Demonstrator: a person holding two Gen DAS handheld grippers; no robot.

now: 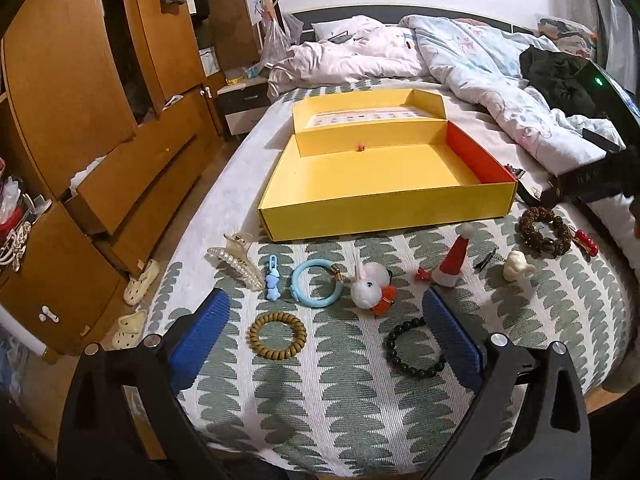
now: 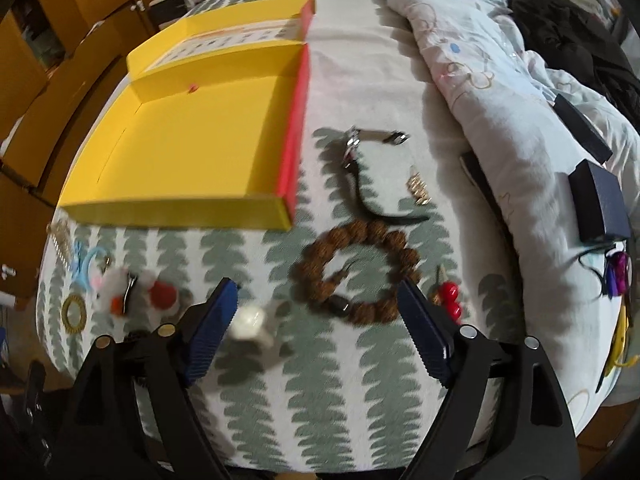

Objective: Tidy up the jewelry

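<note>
**Room contents apart from the sorting work**

Bed [image 1: 360, 380]: leaf-patterned green and white cover, filling the lower half of both views. Rumpled pale quilt [image 1: 472, 64]: upper right. Black garment [image 1: 560, 72]: on the quilt, far right. Wooden wardrobe [image 1: 80, 100]: left edge, two drawers pulled out. Bedside cabinet [image 1: 244, 104]: upper left, beside the bed. Pale clogs [image 1: 140, 278]: on the floor, lower left. Two dark blue boxes [image 2: 600, 204]: right side, on the quilt.

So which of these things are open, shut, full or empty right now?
Yellow box: lid open, nearly empty, one tiny red piece by the back wall.
Left tool: open, holding nothing.
Right tool: open, holding nothing.
Wardrobe drawers: pulled partly out.
Pearl hair claw: lying on its side.
</note>
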